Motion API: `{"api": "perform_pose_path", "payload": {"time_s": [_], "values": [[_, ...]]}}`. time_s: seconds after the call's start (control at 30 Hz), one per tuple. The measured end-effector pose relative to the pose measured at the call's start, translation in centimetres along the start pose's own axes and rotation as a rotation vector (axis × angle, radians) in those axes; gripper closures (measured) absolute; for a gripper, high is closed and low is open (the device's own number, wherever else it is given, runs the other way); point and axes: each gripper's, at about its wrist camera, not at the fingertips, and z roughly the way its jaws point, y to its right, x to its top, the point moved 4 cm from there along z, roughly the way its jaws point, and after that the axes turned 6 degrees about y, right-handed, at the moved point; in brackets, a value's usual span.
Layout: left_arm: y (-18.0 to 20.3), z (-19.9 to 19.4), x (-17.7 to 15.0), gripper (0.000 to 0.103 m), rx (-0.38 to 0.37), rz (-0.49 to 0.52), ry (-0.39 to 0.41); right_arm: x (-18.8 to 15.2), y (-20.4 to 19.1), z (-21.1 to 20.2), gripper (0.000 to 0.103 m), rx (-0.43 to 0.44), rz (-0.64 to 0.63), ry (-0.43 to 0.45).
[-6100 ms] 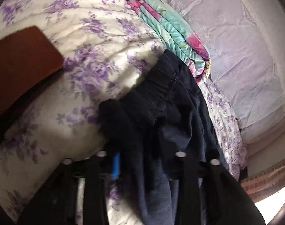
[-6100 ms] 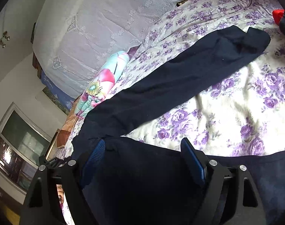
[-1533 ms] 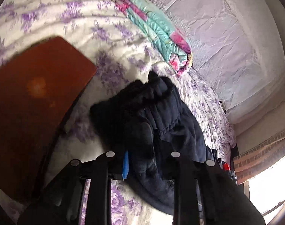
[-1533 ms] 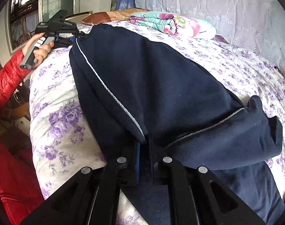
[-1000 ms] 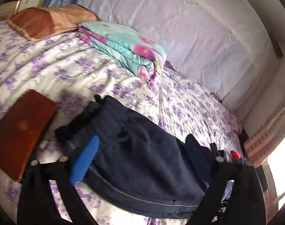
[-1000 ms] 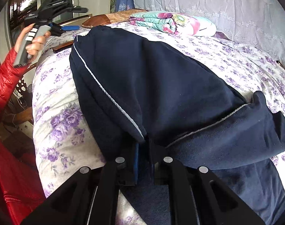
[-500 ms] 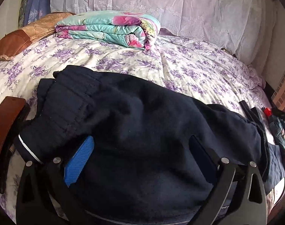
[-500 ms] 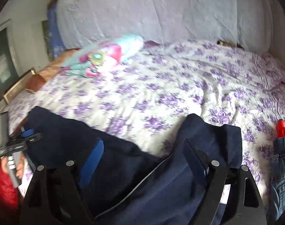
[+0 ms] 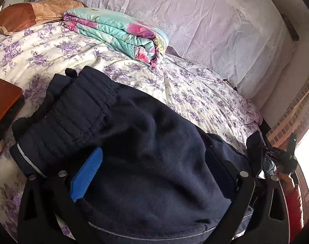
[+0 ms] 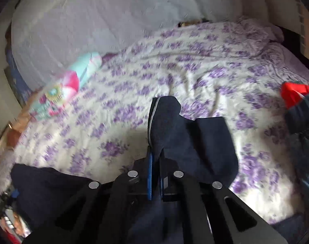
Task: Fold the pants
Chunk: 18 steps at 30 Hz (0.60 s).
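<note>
Dark navy pants point(image 9: 146, 154) lie on a bed with a purple-flowered sheet point(image 9: 42, 61). Their ribbed waistband is at the left in the left wrist view. My left gripper point(image 9: 152, 168) is open, its jaws wide apart just above the pants, holding nothing. My right gripper point(image 10: 155, 162) is shut on the cuff end of the pants point(image 10: 166, 122) and holds it up off the sheet. The right wrist view is blurred by motion.
A folded teal and pink quilt point(image 9: 117, 34) and a brown pillow point(image 9: 26, 14) lie at the head of the bed. A brown wooden board point(image 9: 3, 101) sits at the left edge. Jeans and something red point(image 10: 294, 95) lie at the right.
My right gripper was open half a second ago and has now shut on the cuff end and lifted it. My left gripper let go of the waistband a second ago and stays open.
</note>
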Motion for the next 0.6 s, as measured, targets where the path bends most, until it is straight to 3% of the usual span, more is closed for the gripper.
{"api": "perform_pose_path", "payload": {"time_s": [0.1,0.2,0.4,0.6], "values": [[-0.6,-0.4,0.1,0.005,-0.017,-0.038,0.015,-0.3,5.5,-9.3,0.098,0.014,0.171,0.113],[-1.0,-0.6,0.3,0.005,-0.037,-0.071,0.026,-3.9,10.3,-13.6,0.098,0.001,0.294,0.076],[-0.7,-0.3,0.3,0.005,-0.010,-0.043,0.013,-11.7,13.7,-12.4,0.097,-0.068,0.345,-0.097],[-0.8,-0.4,0.2,0.005,-0.027,-0.045,0.002,-11.7,13.4,-12.5,0.092,0.007,0.365,-0.082]]}}
